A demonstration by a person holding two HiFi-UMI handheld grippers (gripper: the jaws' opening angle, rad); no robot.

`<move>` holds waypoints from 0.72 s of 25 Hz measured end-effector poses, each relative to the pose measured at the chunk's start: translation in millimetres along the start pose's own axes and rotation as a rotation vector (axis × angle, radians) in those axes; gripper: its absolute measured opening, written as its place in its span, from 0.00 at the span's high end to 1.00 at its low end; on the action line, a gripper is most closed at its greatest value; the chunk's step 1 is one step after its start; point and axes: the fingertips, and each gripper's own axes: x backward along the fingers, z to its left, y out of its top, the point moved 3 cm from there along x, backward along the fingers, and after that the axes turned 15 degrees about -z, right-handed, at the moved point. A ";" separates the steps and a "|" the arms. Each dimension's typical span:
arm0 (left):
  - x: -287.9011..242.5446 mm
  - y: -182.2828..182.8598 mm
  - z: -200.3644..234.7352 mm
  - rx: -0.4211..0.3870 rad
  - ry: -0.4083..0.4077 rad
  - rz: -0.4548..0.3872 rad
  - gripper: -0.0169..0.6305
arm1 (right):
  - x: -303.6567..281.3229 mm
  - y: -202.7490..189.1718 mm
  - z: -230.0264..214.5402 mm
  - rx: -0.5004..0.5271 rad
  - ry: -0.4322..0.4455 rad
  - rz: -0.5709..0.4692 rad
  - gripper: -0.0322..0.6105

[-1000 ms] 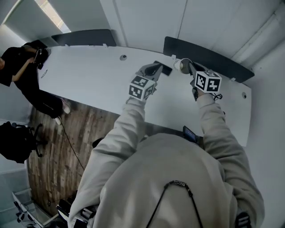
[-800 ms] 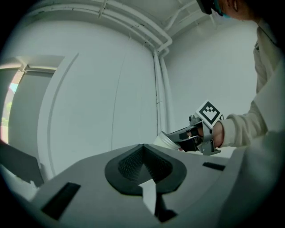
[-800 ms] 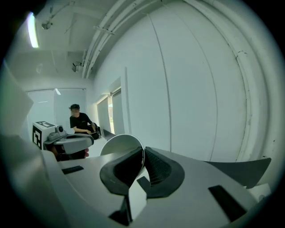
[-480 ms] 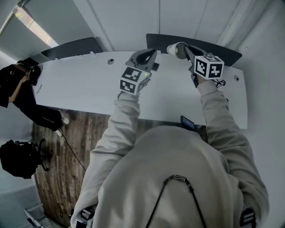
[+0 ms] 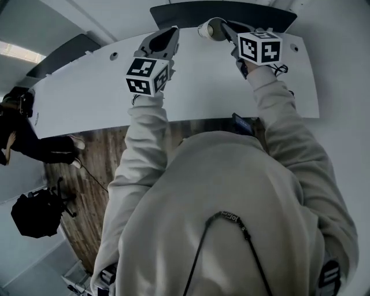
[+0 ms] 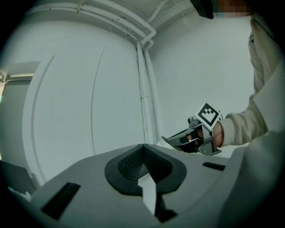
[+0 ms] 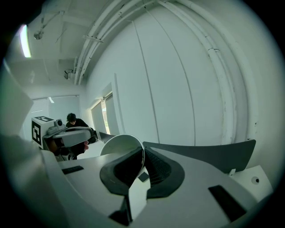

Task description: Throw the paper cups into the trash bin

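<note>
Pinching a paper cup (image 7: 119,148) by its wall, your right gripper (image 7: 142,153) has its jaws closed on the rim, one pad inside the cup and one outside. The cup juts out to the left of the jaws, toward your other hand, its long axis lying roughly level rather than upright. In the head view the same cup (image 5: 209,28) is carried above the far edge of the white table (image 5: 231,98), just short of a dark curved panel (image 5: 225,8) beyond it. Your left gripper (image 6: 143,149) is alongside, jaws together with nothing between them, so the right hand alone has the load. No trash bin shows in any view, so which way it lies from the cup can't be told. By the look of it, the drop will call for finding the bin first, then tipping the cup over it.
</note>
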 end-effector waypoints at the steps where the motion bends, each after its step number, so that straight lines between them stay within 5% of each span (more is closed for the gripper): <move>1: -0.4 -4.3 2.7 0.017 0.009 0.002 0.98 | -1.1 -4.2 -3.7 -0.003 -0.001 0.011 0.89; 8: 2.3 -39.6 28.1 0.119 0.081 0.019 0.98 | -18.3 -43.1 -37.7 -0.051 -0.012 0.078 0.89; 13: 28.5 -23.4 19.7 0.147 0.158 0.001 0.98 | -17.8 -38.4 -16.6 -0.006 0.091 0.113 0.89; 18: 109.4 -53.8 22.9 0.135 0.251 0.065 0.98 | -48.7 -88.4 43.6 -0.027 0.235 0.175 0.89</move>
